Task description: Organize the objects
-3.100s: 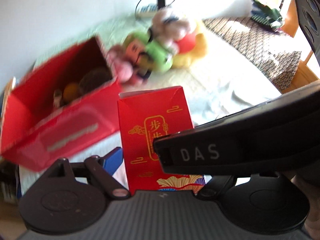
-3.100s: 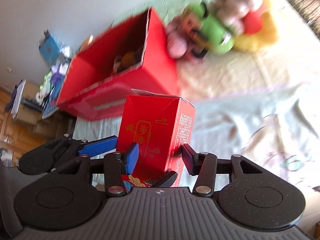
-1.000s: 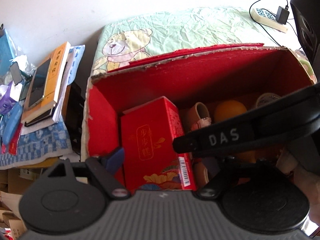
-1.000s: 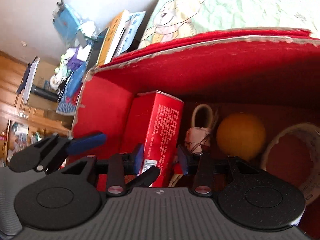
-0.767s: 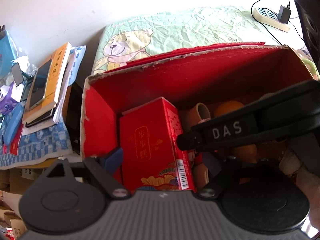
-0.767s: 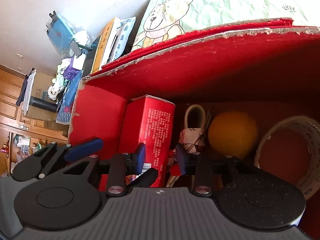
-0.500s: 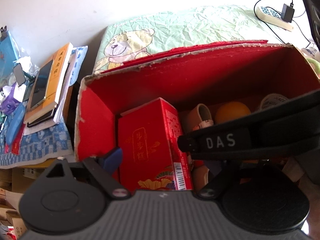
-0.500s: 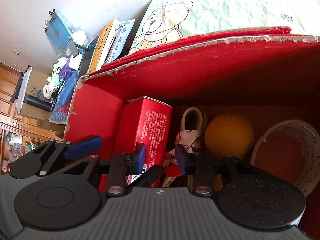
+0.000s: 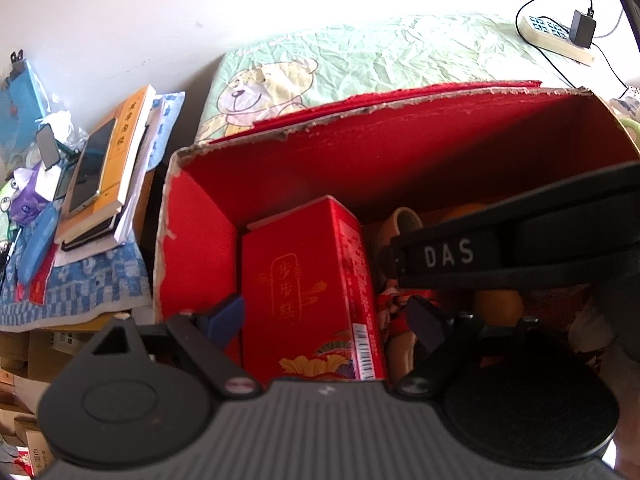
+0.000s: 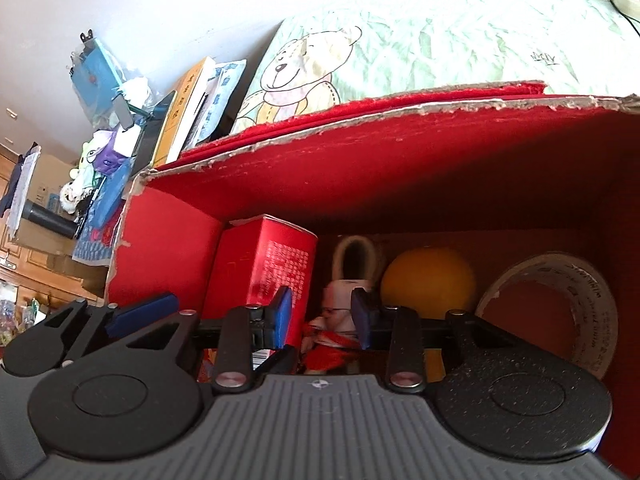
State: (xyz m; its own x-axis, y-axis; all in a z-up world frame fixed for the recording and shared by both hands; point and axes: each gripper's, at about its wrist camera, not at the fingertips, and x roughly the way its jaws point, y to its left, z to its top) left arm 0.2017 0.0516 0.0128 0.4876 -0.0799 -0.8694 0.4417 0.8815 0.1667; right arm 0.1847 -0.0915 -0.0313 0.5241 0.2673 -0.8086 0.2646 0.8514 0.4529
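Observation:
A small red carton with gold lettering stands upright in the left end of the big red cardboard box; it also shows in the right wrist view. My left gripper is open, its fingers on either side of the carton with gaps. My right gripper is open and empty just right of the carton, over a small figure with red cloth. The right gripper's body crosses the left wrist view.
In the big box lie an orange ball, a tape roll and a beige loop. A bear-print sheet lies behind. A cluttered side table with books stands left. A power strip is at the far right.
The carton went from above the bed into the big red box. Both grippers opened off it; the right gripper shifted right of it.

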